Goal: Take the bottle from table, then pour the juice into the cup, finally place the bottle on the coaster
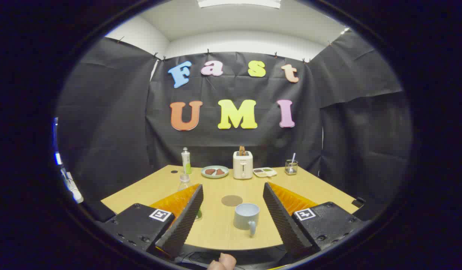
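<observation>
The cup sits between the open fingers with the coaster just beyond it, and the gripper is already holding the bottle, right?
Not quite. In the gripper view the gripper is open and holds nothing; the bottle stands on the table, partly behind the left finger. The cup does sit between the fingers, with the coaster just beyond it.

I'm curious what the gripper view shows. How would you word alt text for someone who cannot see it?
An open gripper hovers over a wooden table, its fingers spread either side of a cup with a round coaster beyond it. A clear bottle peeks from behind one finger; at the back stand a taller bottle, plate, toaster, tray and glass.
</observation>
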`<state>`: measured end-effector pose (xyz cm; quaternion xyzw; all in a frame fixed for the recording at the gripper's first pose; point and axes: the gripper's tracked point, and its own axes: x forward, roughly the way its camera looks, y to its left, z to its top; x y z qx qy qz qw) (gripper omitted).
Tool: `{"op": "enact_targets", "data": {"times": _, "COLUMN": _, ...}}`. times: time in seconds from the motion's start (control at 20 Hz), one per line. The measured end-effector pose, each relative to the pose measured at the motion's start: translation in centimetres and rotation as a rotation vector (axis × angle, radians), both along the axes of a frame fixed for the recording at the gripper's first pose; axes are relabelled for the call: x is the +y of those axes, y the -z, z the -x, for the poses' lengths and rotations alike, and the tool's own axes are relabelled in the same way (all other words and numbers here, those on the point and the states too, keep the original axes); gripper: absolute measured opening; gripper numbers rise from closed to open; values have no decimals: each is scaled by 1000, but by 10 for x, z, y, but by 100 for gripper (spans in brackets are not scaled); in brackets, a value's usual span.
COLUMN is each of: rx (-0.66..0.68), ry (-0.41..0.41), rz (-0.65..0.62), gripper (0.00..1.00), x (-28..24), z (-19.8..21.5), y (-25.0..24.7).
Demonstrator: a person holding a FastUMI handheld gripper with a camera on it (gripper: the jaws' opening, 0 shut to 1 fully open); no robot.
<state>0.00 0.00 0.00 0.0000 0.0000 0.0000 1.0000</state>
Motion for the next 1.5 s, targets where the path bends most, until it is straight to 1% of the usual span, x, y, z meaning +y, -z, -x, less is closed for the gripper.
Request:
{"op": "enact_targets", "data": {"times": 0.15, "rx": -51, "ry": 31, "rz": 26, "gripper": 100, "x": -6, "z": 5, "y": -11}}
{"op": "enact_targets", "data": {"times": 0.35, "rx": -35, "ry": 30, "rz": 37, "gripper": 100, "x": -4, "z": 6, "y": -8}}
{"op": "enact_targets", "data": {"times": 0.5, "rx": -41, "ry": 57, "rz": 71, "gripper": 100, "x": -6, "z": 5, "y": -10}}
{"op": "enact_targets", "data": {"times": 0.65, "rx": -43, "ry": 64, "rz": 97, "gripper": 100, "x": -1, "z": 6, "y": -8}}
{"op": "enact_targets", "data": {"times": 0.85, "rx": -44, "ry": 61, "rz": 105, "gripper": 100, "x": 2, "z": 5, "y": -6}}
{"op": "enact_targets", "data": {"times": 1.25, "rx": -37, "ry": 35, "rz": 61, "gripper": 100, "x": 10, "z": -4, "y": 5}}
{"op": "enact_targets", "data": {"times": 1.5, "rx": -53, "ry": 10, "rz": 47, "gripper": 100, "x": 27, "z": -23, "y": 14}}
